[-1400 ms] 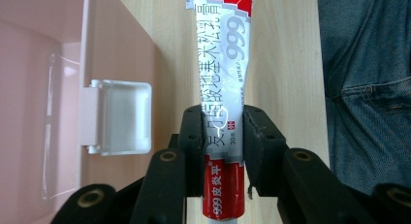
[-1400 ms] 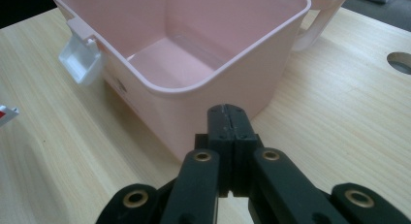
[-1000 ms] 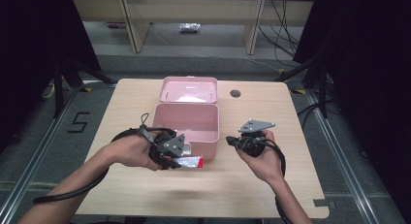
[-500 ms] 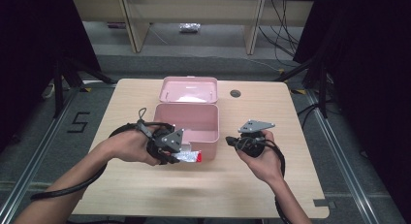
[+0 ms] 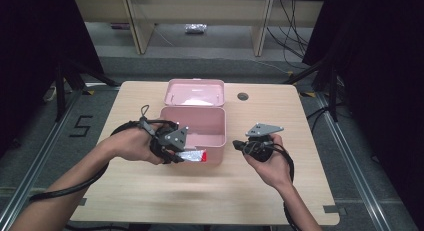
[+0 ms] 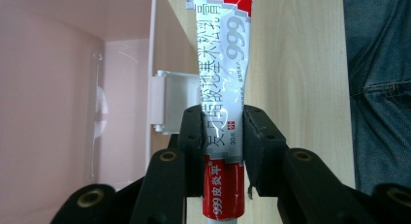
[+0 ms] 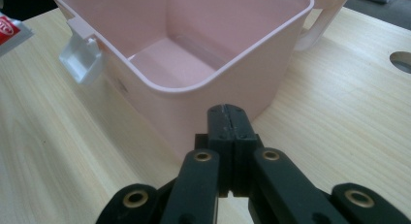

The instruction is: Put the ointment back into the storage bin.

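We see the ointment tube pinched between the left gripper jaws, its length running out ahead, the open pink box beside them; the right gripper jaws sit pressed together, empty, over the tabletop

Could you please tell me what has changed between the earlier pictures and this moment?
The left hand-held gripper, clamped on the red and silver tube, has carried it a little up the table toward the front wall of the open pink box. Nothing was picked up or released. The right hand-held gripper stayed shut and empty beside the box, and the box with its raised lid did not move.
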`<state>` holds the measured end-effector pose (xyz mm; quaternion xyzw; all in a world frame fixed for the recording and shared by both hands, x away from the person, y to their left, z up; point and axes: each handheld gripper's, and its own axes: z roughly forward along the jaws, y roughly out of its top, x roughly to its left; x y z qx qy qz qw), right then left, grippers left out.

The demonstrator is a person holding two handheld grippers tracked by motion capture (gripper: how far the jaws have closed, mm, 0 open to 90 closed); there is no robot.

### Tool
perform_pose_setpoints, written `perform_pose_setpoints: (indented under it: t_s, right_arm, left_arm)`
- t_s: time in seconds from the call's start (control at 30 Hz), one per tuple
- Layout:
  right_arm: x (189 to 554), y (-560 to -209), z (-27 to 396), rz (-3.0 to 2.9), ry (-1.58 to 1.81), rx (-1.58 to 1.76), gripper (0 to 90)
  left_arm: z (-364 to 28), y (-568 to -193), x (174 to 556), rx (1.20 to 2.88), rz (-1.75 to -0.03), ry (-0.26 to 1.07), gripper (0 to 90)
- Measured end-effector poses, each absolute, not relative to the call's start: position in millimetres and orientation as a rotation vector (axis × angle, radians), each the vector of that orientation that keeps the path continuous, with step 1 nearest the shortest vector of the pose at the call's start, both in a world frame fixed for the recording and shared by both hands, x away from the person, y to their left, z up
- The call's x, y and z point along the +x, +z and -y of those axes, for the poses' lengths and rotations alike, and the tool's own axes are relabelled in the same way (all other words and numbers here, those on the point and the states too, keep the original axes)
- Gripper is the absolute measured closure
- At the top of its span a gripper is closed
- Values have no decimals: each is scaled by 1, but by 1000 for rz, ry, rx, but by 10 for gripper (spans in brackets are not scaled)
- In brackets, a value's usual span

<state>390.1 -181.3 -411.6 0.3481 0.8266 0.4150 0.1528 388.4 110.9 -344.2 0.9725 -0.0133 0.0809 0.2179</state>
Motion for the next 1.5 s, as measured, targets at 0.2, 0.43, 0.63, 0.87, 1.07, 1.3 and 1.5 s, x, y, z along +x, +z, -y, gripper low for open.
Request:
perform_pose_setpoints:
  t_s: [0.2, 0.43, 0.63, 0.87, 1.07, 1.3, 1.5]
  right_arm:
    - [389, -412, 181, -2370, 1190, 1010, 900]
    - [391, -412, 181, -2373, 1189, 974, 900]
    - [392, -413, 181, -2372, 1188, 965, 900]
    - [390, -412, 181, -2371, 1190, 991, 900]
    - [391, -413, 181, -2368, 1193, 971, 900]
    - [389, -413, 180, -2362, 1193, 994, 900]
    - [390, -412, 181, -2364, 1180, 970, 900]
  left_arm:
    - [-112, -341, 392, 2686, 26, 228, 714]
    - [-114, -339, 397, 2691, 29, 242, 714]
    - [-115, -337, 402, 2698, 30, 256, 714]
    - [-117, -336, 409, 2700, 50, 288, 713]
    - [-118, -335, 414, 2700, 75, 307, 713]
    - [-120, -336, 422, 2706, 78, 320, 713]
    - [-122, -337, 429, 2719, 113, 340, 713]
